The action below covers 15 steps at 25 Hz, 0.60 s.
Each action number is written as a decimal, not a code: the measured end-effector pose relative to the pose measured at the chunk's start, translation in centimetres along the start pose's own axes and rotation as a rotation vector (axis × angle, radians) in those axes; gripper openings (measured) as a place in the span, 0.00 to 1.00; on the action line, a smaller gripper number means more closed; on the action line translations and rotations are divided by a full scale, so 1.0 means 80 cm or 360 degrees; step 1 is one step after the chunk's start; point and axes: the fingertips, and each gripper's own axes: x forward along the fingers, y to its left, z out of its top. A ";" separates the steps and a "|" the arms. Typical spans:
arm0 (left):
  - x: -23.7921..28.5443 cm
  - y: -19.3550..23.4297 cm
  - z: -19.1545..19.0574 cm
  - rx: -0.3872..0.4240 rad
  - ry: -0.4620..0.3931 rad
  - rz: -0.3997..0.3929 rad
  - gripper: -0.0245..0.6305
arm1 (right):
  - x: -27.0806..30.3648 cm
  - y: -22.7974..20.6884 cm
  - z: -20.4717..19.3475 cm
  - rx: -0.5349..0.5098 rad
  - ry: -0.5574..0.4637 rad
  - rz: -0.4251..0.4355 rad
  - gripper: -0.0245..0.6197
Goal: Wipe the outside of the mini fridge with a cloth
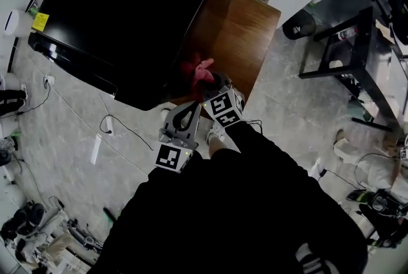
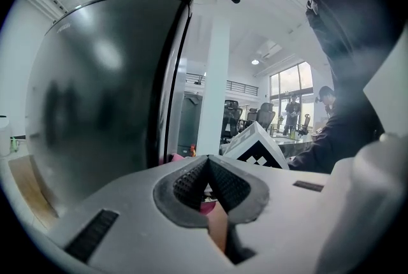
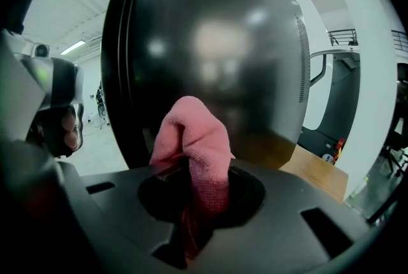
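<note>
Two grippers at your black mini fridge (image 1: 127, 18) on grey floor (image 1: 70, 139): right gripper (image 3: 191, 199) clamps pink cloth (image 3: 194, 145) beside its wall; left gripper (image 2: 209, 185) pinched together, empty. Only the left gripper view shows office chairs (image 2: 255, 116).

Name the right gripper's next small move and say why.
Probably press the pink cloth forward onto the dark side of the mini fridge and begin a stroke across it. The right gripper is shut on the cloth, which points at that side close ahead; contact isn't clear.
</note>
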 end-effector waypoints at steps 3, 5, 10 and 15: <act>0.015 -0.001 0.005 -0.0001 -0.0012 -0.0018 0.05 | 0.005 -0.021 0.001 -0.0014 0.0009 -0.0020 0.14; 0.024 -0.001 0.008 0.0000 -0.0020 -0.0025 0.05 | 0.011 -0.036 0.002 -0.0024 0.0010 -0.0035 0.14; 0.041 0.003 0.011 -0.0019 -0.0029 -0.0013 0.05 | 0.023 -0.077 0.010 -0.0084 0.0020 -0.0076 0.14; 0.075 0.001 0.001 -0.0062 -0.0009 -0.0027 0.05 | 0.041 -0.130 0.014 -0.0134 0.0038 -0.0131 0.14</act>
